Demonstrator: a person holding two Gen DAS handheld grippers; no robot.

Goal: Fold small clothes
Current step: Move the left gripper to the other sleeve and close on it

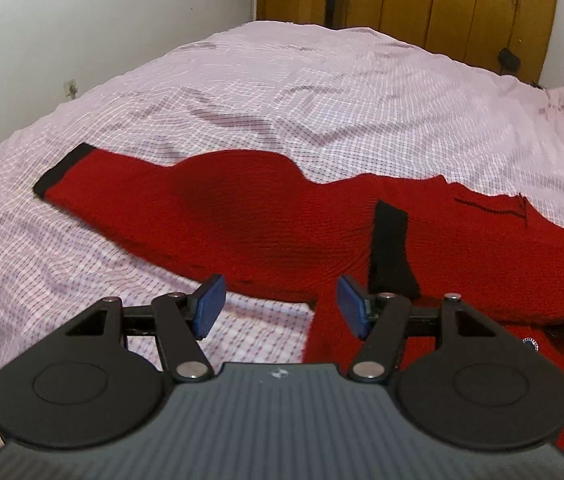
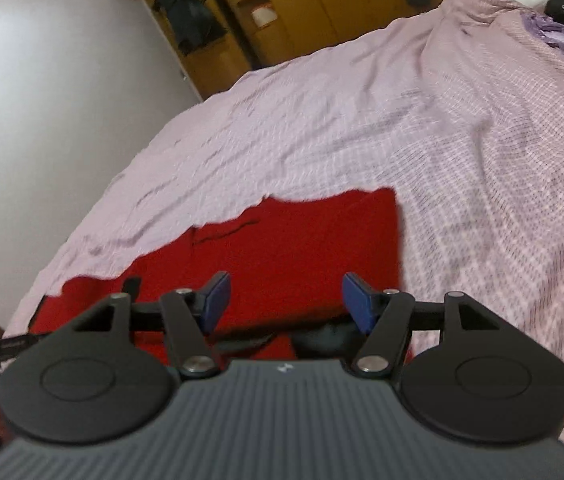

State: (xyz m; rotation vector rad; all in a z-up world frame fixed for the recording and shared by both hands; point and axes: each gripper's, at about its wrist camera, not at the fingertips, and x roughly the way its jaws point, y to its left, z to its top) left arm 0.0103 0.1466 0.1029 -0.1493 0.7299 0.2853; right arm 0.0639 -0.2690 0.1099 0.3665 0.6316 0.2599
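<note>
At lower centre of both views, the left gripper [image 1: 281,306] and right gripper [image 2: 285,304] stand released, nothing between the pads. The red sweater [image 1: 266,216] lies flat on the checked bedspread [image 1: 321,92], one sleeve [image 1: 94,184] stretched to the left, its cuff [image 1: 62,170] dark. A fold seems between grasps; next likely calls for pinching that sleeve. The bedspread is bare beyond the sweater's far edge.

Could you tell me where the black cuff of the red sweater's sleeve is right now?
In the left wrist view, the black cuff lies at the far left end of the red sweater, flat on the checked bedsheet.
</note>
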